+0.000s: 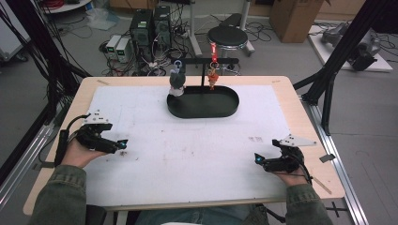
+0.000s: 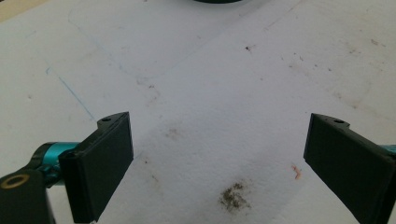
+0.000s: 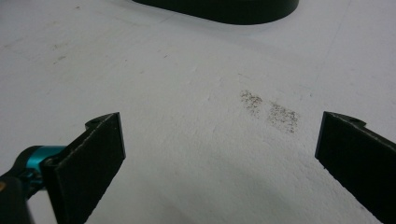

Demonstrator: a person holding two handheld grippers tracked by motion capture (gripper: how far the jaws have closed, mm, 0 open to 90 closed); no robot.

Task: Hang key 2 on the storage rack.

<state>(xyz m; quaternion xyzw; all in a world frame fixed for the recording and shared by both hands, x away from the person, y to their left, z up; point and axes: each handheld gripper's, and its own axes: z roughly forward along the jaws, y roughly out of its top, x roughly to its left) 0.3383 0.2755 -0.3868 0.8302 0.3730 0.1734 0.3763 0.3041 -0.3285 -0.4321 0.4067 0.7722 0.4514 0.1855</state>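
Note:
A black oval tray (image 1: 225,108) sits at the far middle of the white mat (image 1: 187,140), with a black T-shaped stand (image 1: 202,63) rising from it. A grey figure (image 1: 177,79) with a blue ring hangs at the stand's left; a small orange and red charm (image 1: 212,77) hangs at its right. My left gripper (image 1: 123,143) rests low at the mat's left side, open, with bare mat between its jaws (image 2: 219,154). At the right side my right gripper (image 1: 257,159) is open too, nothing between its jaws (image 3: 219,154). The tray's edge (image 3: 224,11) shows far ahead.
The mat covers a light wooden table (image 1: 300,122). Dark smudges (image 2: 233,197) mark the mat ahead of the left jaws, and more smudges (image 3: 268,109) lie ahead of the right jaws. Beyond the table stand a stool (image 1: 227,36), computer boxes (image 1: 150,26) and cables.

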